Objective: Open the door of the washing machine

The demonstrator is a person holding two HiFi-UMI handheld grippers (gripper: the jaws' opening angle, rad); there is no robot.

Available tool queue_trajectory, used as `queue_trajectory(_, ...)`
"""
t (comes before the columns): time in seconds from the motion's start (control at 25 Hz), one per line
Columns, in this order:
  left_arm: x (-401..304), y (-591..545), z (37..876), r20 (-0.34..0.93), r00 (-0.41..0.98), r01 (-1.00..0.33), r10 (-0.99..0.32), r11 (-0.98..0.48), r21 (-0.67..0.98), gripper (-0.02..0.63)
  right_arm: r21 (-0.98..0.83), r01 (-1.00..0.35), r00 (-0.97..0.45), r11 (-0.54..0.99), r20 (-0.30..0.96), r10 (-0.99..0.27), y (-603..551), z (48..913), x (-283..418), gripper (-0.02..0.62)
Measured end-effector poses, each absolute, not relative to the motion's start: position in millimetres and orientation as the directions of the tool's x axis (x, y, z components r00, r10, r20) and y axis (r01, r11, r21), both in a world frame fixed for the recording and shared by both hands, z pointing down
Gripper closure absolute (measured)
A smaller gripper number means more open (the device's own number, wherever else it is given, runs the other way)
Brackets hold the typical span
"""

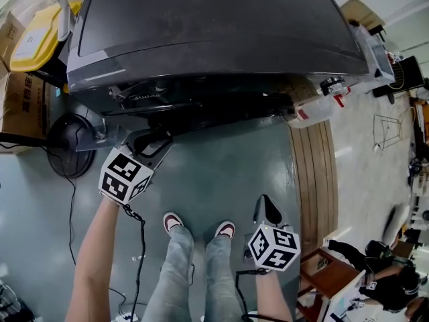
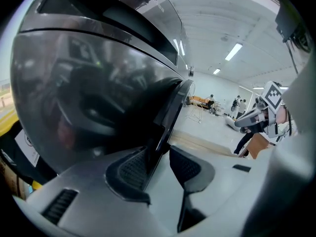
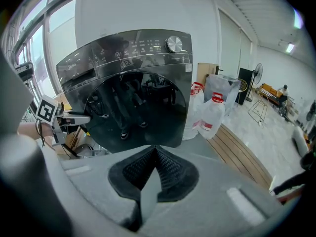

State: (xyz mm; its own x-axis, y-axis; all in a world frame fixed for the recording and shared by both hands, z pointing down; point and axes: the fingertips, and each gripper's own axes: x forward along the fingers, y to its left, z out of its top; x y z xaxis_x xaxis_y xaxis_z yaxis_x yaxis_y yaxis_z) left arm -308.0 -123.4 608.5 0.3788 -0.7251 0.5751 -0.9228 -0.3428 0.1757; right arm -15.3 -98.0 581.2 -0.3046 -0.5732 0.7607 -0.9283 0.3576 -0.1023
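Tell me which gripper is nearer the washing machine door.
Left. The left gripper is at the door, whose side edge runs between its parted jaws. The right gripper hangs well back from it, by the person's shoes, jaws together on nothing.

The washing machine (image 1: 214,39) stands before you, its door (image 2: 168,117) edge between the jaws of your left hand-held gripper (image 1: 151,141). Your right hand-held gripper (image 1: 268,210) hangs near your right shoe (image 1: 224,229) (well apart from the machine). Jugs (image 1: 315,106) sit right of the machine, a fan base (image 1: 70,143) left.
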Motion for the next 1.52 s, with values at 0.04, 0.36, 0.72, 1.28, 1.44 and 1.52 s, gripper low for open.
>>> queue_trajectory(0.04, -307.3, -122.6, 608.6, 0.576, 0.377, -0.924, -0.725, -0.339, 0.177, 0.471, -0.102, -0.927, -0.306, 0.36, 0.761, -0.572, -98.1, 581.6, -15.2, 0.591)
queue_trajectory(0.36, -277.4, -94.1, 612.6, 0.574, 0.389, -0.919, -0.721, -0.347, 0.187, 0.483, -0.099, -0.922, -0.312, 0.373, 0.76, -0.571, -102.3, 577.0, -8.2, 0.591)
queue_trajectory(0.72, -261.0, -79.2, 612.4, 0.565, 0.41, -0.91, -0.716, -0.368, 0.194, 0.494, -0.082, -0.923, -0.302, 0.377, 0.761, -0.574, -104.3, 581.8, 9.4, 0.591)
queue_trajectory(1.28, -220.5, -47.5, 615.4, 0.579, 0.432, -0.898, -0.691, -0.387, 0.209, 0.511, -0.089, -0.922, -0.305, 0.377, 0.766, -0.566, -93.2, 588.6, 34.3, 0.591)
queue_trajectory(1.44, -205.7, -37.7, 615.7, 0.593, 0.425, -0.901, -0.684, -0.381, 0.207, 0.514, -0.086, -0.926, -0.298, 0.369, 0.765, -0.571, -93.8, 585.6, 47.7, 0.591)
queue_trajectory(1.52, -197.8, -33.6, 615.5, 0.597, 0.423, -0.903, -0.682, -0.376, 0.21, 0.514, -0.086, -0.928, -0.295, 0.364, 0.765, -0.572, -94.4, 584.8, 54.9, 0.591)
